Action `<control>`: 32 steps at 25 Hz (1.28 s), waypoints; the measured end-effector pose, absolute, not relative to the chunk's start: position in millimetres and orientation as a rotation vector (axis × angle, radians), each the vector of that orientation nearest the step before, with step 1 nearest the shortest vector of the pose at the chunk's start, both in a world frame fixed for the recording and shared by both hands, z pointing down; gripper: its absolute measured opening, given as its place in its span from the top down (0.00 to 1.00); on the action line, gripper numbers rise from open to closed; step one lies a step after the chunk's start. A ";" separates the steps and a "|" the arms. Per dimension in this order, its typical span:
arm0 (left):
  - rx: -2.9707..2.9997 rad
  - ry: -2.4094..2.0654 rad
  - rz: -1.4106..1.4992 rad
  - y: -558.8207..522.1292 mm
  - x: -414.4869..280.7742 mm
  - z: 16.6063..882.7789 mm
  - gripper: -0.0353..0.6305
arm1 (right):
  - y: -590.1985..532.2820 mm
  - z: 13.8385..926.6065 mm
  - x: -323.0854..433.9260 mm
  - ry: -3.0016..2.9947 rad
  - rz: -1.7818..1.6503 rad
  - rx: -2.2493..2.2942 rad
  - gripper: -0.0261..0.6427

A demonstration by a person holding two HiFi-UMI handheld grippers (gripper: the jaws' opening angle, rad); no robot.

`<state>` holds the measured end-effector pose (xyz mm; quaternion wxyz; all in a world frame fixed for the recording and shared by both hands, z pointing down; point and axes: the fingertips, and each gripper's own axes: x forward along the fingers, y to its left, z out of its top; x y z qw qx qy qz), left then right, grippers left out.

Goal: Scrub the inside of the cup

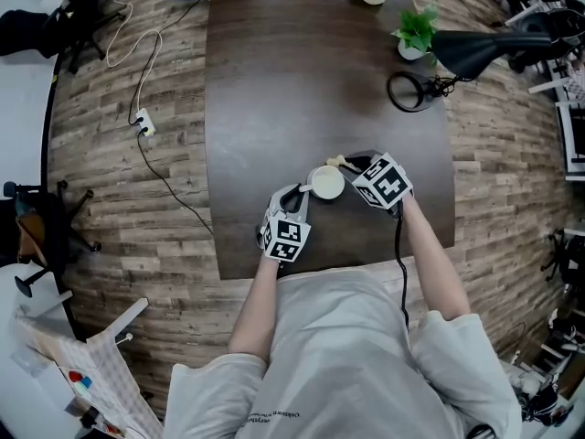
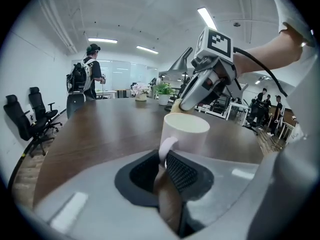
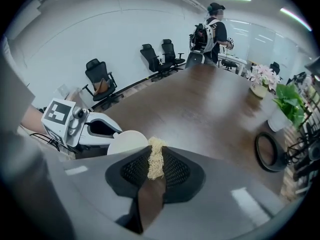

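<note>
The white cup stands upright on the dark wooden table, straight ahead of the left gripper and touching its tips. Its mouth is open upward and its handle is turned back toward that gripper. The left gripper's jaws are pressed together on the handle, which stands pinched between the two black pads. The right gripper comes in from the cup's far side, opposite the left one. Its jaws are closed on a strip of pale yellow fibrous scrubber, whose free end sticks out past the tips. That end sits just at the cup's far rim, outside the mouth; whether it touches the rim cannot be told. Beyond the right gripper, further along the table, are a green potted plant and a black desk lamp.
</note>
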<state>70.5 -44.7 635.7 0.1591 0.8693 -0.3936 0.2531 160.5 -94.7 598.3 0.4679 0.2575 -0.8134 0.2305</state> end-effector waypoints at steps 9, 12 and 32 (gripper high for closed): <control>2.457 -1.163 0.736 -45.1 71.1 635.5 0.88 | -81.4 601.3 170.4 -2.010 0.616 0.649 0.83; 2.450 -1.172 0.739 -43.1 70.8 635.2 0.88 | -77.5 603.6 173.0 -2.007 0.623 0.649 0.83; 2.339 -1.326 0.708 -24.0 77.1 635.0 0.88 | -31.9 615.6 195.4 -1.976 0.608 0.574 0.83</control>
